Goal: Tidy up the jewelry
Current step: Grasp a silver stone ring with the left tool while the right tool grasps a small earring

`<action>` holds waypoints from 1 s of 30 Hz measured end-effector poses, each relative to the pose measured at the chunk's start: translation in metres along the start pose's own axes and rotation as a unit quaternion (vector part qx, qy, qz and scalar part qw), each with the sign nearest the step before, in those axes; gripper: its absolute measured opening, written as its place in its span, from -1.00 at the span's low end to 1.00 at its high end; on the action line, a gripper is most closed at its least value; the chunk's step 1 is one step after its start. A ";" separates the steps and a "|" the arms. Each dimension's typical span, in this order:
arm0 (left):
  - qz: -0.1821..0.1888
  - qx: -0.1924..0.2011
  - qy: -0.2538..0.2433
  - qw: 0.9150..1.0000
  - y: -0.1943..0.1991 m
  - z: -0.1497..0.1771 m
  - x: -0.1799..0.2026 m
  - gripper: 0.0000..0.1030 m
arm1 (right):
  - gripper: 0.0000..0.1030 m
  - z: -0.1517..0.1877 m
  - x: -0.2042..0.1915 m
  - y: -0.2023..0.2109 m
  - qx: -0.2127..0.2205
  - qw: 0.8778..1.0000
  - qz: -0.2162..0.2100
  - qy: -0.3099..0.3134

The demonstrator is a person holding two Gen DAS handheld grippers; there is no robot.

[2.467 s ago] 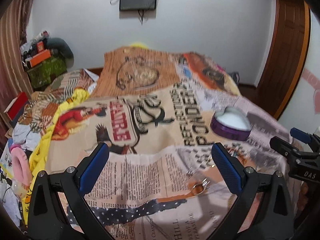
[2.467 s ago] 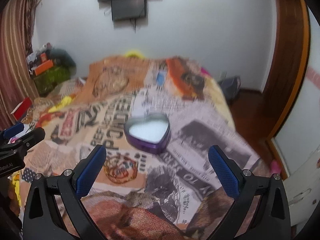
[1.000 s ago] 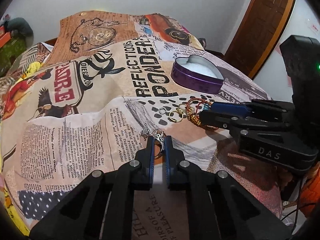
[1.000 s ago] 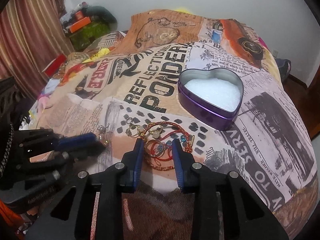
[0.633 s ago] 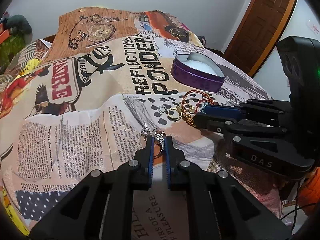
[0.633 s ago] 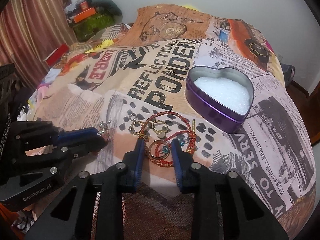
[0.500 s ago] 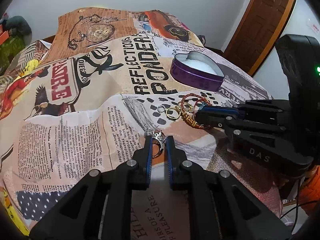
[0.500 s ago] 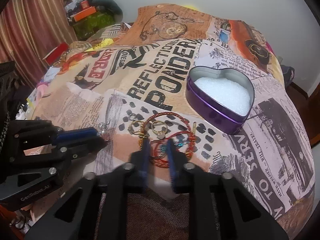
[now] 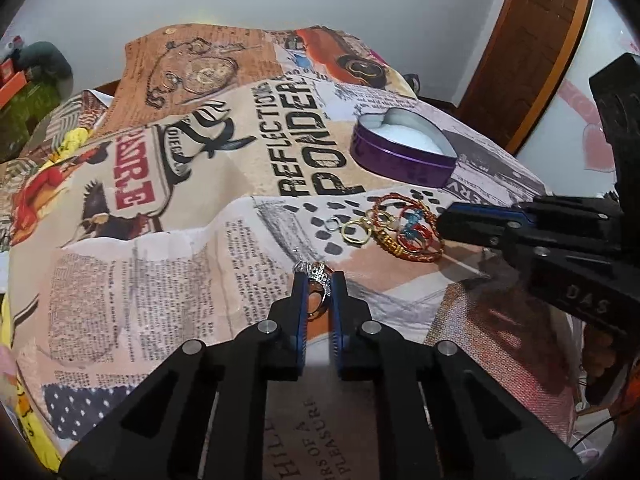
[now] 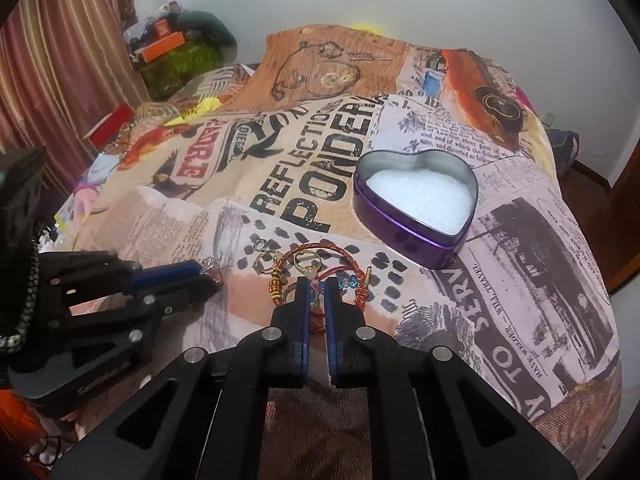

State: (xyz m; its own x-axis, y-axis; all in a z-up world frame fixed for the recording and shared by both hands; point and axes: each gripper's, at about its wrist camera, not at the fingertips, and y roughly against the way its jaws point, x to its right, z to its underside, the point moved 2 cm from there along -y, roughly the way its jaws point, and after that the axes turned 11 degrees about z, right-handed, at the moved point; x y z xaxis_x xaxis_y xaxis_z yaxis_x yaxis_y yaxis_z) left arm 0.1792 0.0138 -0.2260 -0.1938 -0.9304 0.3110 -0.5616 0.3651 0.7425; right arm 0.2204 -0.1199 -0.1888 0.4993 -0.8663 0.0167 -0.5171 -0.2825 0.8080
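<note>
I have both tools down on the bed (image 10: 520, 240), each narrowed onto a piece of jewelry, so that I can take two items in one go. My left tool (image 9: 318, 280) is nearly closed around a gold ring with a sparkly silver top (image 9: 317, 276); the ring sits pinched between the blue pads at the very tips. My right tool (image 10: 314, 284) has just clamped almost fully shut in the tangle of red cord bracelets (image 10: 320, 256); a strand or small ring seems caught between its pads, though I cannot tell exactly which. Loose gold rings (image 10: 266, 262) lie just beyond the right tool's tips. The purple heart-shaped tin (image 10: 416, 208) sits open, beyond the pile and to the right, white padding showing, presumably where these pieces should go.
</note>
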 end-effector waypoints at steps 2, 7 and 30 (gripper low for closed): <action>-0.005 0.004 -0.001 1.000 0.004 0.001 -0.001 -0.82 | -0.88 0.000 0.002 0.001 -0.010 1.000 -0.017 -0.014; -0.006 0.018 0.008 1.000 0.018 0.001 -0.008 -0.82 | -0.83 -0.001 0.000 -0.002 -0.024 0.999 -0.021 -0.023; -0.025 0.054 0.029 0.998 0.055 0.009 -0.046 -0.82 | -0.50 -0.026 -0.080 -0.032 -0.043 0.993 -0.043 0.104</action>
State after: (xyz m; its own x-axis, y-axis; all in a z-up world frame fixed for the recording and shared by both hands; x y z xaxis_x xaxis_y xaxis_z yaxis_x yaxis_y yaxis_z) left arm 0.1505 0.0760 -0.2048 -0.1180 -0.9428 0.3118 -0.6540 0.3101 0.6900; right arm 0.2148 -0.0308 -0.2010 0.6770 -0.7336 0.0589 -0.4085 -0.3080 0.8593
